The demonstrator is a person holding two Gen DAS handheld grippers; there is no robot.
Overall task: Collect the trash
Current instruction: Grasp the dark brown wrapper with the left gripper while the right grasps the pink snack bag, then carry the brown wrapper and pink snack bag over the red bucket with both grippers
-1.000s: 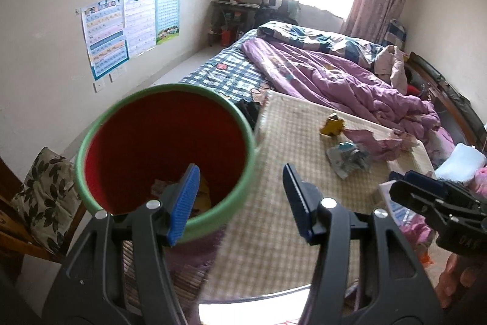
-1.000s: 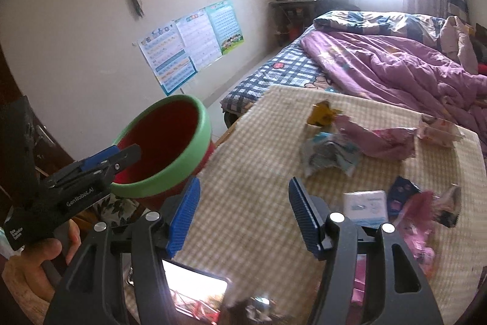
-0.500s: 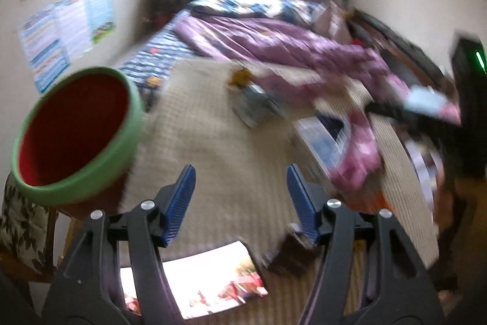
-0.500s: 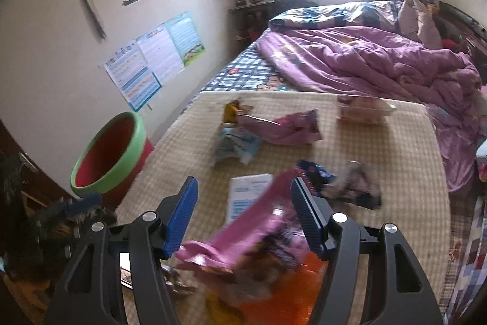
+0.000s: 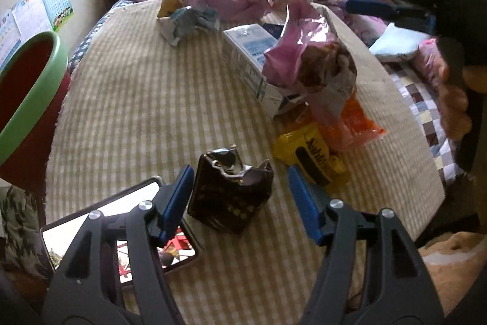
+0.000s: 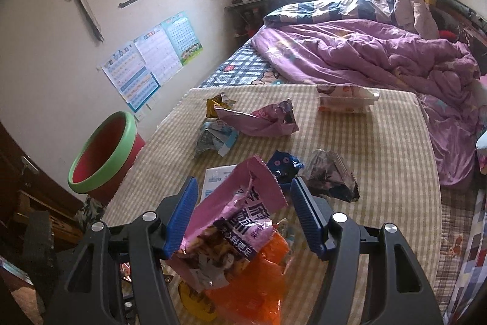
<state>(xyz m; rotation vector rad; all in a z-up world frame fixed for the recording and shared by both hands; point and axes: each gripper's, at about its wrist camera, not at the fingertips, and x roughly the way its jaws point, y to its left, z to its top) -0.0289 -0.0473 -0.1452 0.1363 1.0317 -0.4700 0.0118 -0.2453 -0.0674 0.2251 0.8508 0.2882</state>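
Both sets of jaws stand spread — left gripper (image 5: 240,197) around the torn dark packet (image 5: 229,191), right gripper (image 6: 240,215) around the pink bag (image 6: 234,221) — so either flimsy wrapper could slip or crumple aside on closing.

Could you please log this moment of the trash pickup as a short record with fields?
surface: checked mat on a bed
bin: red bucket with green rim, beside the mat's left edge
left claw: open, straddling a torn dark wrapper, pads not pressing it
right claw: open, around the top of a pink snack bag
under pink bag: orange wrapper
other litter: white box, yellow wrapper, crumpled blue wrapper
not trash: phone, screen lit
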